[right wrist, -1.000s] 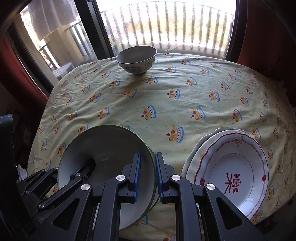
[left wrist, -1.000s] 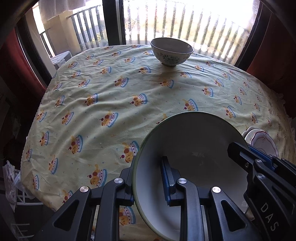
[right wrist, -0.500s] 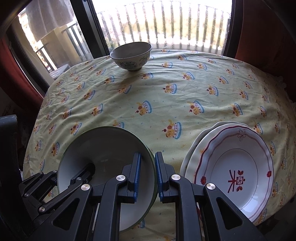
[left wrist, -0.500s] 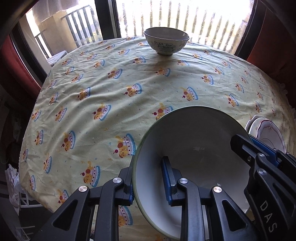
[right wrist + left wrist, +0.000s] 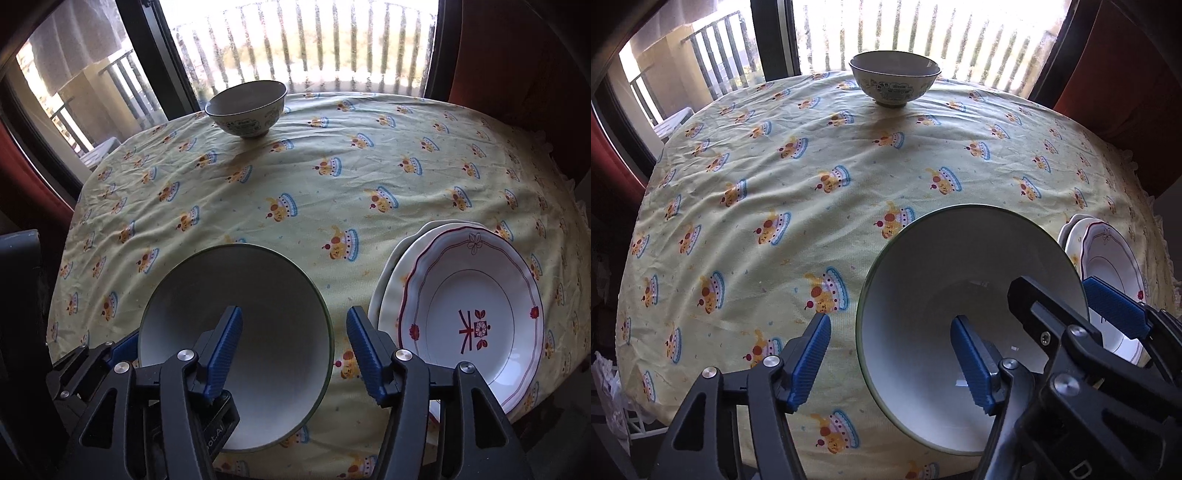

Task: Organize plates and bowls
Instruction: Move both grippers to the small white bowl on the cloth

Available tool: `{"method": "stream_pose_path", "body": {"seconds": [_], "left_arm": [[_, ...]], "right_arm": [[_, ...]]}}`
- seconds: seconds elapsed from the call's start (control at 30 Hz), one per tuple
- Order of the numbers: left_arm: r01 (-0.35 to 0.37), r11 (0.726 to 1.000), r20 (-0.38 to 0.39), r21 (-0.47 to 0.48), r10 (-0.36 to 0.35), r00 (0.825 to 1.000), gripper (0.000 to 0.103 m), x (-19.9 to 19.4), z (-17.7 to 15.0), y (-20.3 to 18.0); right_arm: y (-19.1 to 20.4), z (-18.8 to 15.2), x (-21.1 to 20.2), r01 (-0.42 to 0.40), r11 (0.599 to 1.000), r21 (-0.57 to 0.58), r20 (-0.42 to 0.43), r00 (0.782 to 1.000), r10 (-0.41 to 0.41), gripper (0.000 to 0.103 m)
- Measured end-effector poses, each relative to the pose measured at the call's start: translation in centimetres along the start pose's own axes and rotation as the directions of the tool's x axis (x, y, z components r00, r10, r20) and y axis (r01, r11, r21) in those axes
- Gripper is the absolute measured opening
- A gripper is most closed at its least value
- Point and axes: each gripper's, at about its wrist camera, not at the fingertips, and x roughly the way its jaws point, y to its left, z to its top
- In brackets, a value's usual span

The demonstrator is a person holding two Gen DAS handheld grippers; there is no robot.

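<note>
- Left wrist view: left gripper point(image 5: 890, 354) has just been opening — jaws now spread and released, one pad outside the large bowl point(image 5: 923, 280) and one inside, its near-left rim between them, neither pad pressing.
- Right wrist view: right gripper point(image 5: 293, 350) likewise has just been opening; its fingers straddle the large bowl's point(image 5: 258, 295) right rim with clear gaps either side, so nothing is grasped.
- Large bowl — white inside, thin green rim — sits on the tablecloth point(image 5: 295, 206) at the near edge of the table.
- Just right of the large bowl: red-trimmed plate point(image 5: 476, 317) stacked on a plain cream plate point(image 5: 391, 269), close but apart.
- Well beyond the large bowl, at the far edge by the window: small patterned bowl point(image 5: 894, 79), upright.
- Past that, balcony railing point(image 5: 295, 48).
</note>
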Motion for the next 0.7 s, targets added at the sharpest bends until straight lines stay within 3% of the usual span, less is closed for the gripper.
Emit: {"method": "stream_pose_path", "body": {"seconds": [0.2,0.47,0.7], "left_arm": [[0.029,0.998,0.043,0.058,-0.032,0.999,0.077,-2.3,0.4,0.6],[0.039,0.993,0.132,0.115,-0.054,0.99,0.081,-5.5,2.7,1.4],[0.035,0.995,0.187,0.091,-0.052,0.981,0.08,-7.2,5.3,2.1]], "right_arm": [[0.8,-0.2,-1.6,0.02,0.999,0.041,-0.005,1.0,-0.019,0.066],[2.4,1.6,-4.9,0.036,0.998,0.06,0.07,0.997,-0.041,0.069],[3.1,4.5,-6.2,0.051,0.997,0.061,0.113,0.992,-0.057,0.07]]}}
